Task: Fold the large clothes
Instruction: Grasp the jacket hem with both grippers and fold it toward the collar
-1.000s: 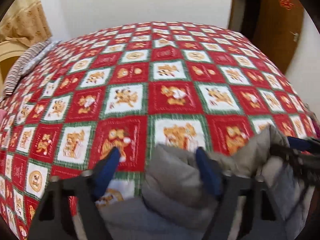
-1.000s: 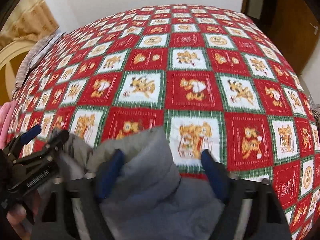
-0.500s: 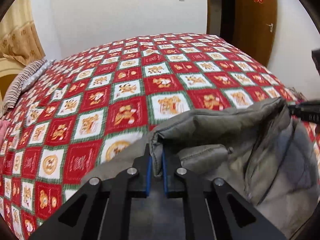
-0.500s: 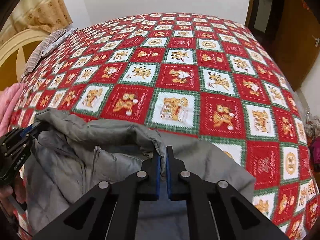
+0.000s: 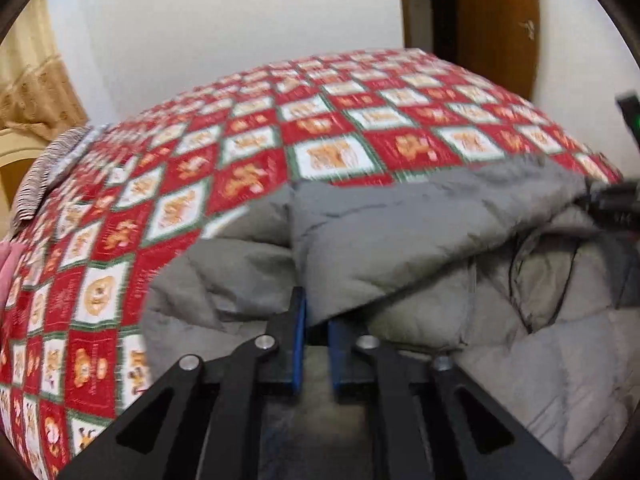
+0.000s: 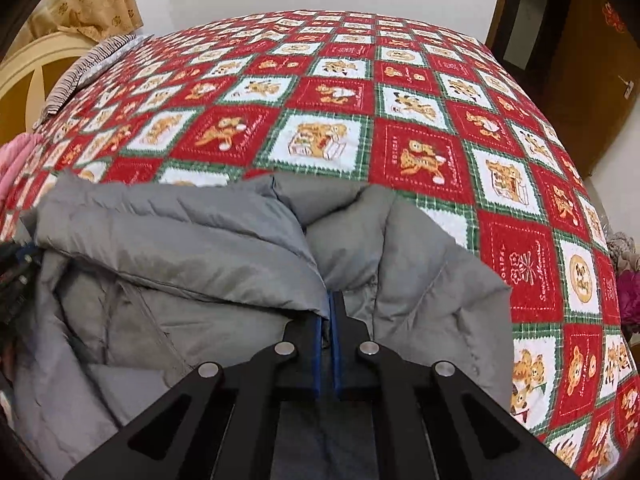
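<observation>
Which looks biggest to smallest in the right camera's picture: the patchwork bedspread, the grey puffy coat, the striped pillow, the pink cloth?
1. Patchwork bedspread
2. Grey puffy coat, though nearness to the camera inflates it
3. Striped pillow
4. Pink cloth, cut off by the frame edge, so its rank is unsure

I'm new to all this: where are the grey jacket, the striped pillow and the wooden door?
grey jacket (image 6: pixel 168 220): right wrist view, lifted folded edge.
striped pillow (image 6: pixel 86 66): right wrist view, its middle.
wooden door (image 5: pixel 496 20): left wrist view, door panel.
</observation>
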Tool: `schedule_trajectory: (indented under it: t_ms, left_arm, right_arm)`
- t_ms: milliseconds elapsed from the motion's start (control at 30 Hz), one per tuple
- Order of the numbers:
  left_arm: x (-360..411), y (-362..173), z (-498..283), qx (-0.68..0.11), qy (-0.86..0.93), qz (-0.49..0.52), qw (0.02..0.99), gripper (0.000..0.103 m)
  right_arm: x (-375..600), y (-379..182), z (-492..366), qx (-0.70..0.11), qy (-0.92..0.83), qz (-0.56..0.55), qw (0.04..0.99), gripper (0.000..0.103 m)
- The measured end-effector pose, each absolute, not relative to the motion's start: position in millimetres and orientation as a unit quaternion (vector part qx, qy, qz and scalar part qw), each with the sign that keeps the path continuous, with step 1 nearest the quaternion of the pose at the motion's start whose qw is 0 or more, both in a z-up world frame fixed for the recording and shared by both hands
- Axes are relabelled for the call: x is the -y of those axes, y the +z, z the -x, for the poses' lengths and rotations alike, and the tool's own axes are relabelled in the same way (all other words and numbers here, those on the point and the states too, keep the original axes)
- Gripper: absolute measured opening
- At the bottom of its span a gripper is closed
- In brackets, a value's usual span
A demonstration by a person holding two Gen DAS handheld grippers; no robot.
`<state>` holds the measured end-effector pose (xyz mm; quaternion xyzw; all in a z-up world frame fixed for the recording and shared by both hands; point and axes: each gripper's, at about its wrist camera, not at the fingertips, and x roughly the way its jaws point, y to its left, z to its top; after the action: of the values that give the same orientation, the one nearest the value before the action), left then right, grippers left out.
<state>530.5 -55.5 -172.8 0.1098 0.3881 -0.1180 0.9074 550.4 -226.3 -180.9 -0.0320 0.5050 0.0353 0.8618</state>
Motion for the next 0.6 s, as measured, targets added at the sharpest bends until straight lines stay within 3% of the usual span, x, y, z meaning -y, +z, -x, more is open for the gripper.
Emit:
schedule_trajectory:
  t_ms: [33, 100, 167, 300, 467, 600]
  left_arm:
    - [52, -164, -527, -0.381, -0.116, -0.101, 0.912, 0.029]
    - [48, -151, -521, -0.362, -0.107, -0.097, 0.921, 0.062]
    - [43, -138, -516, -0.337, -0.093, -0.092, 0.933, 0.071]
    - [36, -120, -523, -0.312, -0.058, -0.062, 0.946, 0.078]
    - [59, -105, -539, -0.3, -0.054, -0.027, 0.952, 0.078]
    - [103, -134, -556, -0.329, -0.042, -0.105, 0.938, 0.086]
  right_arm:
    - [227, -183, -550, -0.503, 0.034, 0.033, 0.863, 0.002]
    - [226, -183, -549, -0.496, 0.031, 0.04, 0.867, 0.002]
    - [224, -185, -547, -0.49, 0.029, 0.048, 0.87, 0.002]
    - [227, -188, -545, -0.48, 0.029, 0.039, 0.876, 0.002]
    - [224, -193, -544, -0.475, 0.024, 0.045, 0.878, 0.002]
    - [222, -194, -543, -0.471, 0.025, 0.053, 0.88, 0.003]
